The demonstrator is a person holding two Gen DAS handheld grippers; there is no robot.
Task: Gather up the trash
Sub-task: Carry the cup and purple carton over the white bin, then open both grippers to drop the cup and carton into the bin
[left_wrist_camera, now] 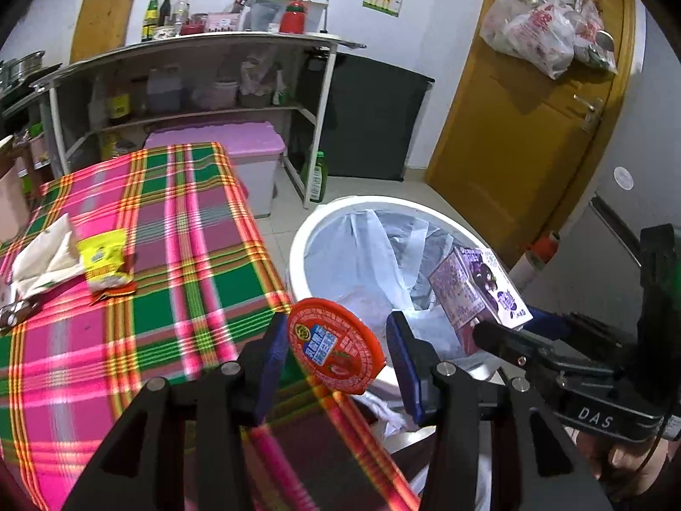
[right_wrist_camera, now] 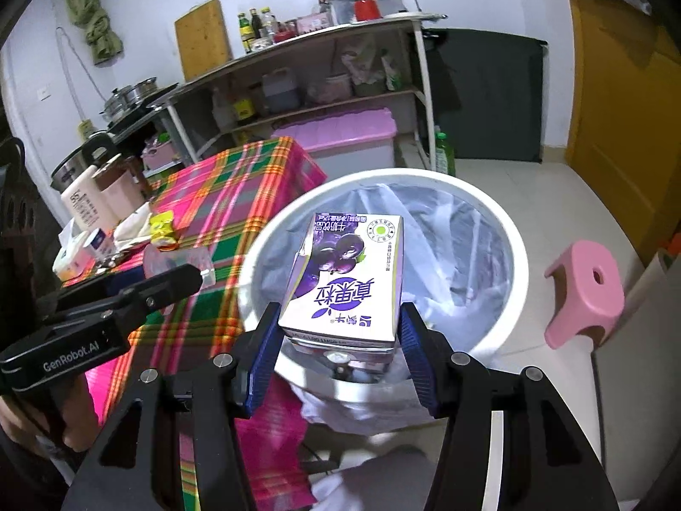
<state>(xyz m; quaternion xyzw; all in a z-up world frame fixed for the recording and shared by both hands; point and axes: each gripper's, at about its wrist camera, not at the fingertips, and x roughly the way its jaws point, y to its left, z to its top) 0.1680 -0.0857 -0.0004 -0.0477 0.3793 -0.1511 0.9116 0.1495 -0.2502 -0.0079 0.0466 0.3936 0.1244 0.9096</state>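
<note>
Milk carton [right_wrist_camera: 344,281] clenched in our right gripper [right_wrist_camera: 340,340], long axis running forward, directly over white bin [right_wrist_camera: 517,255]. Left gripper [left_wrist_camera: 336,362] grasps red lid [left_wrist_camera: 334,347] beside bin rim, table-side.

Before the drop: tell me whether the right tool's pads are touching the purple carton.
Touching. In the right wrist view, the right tool has both blue pads pressed against the sides of the purple carton, holding it above the white bin.
</note>
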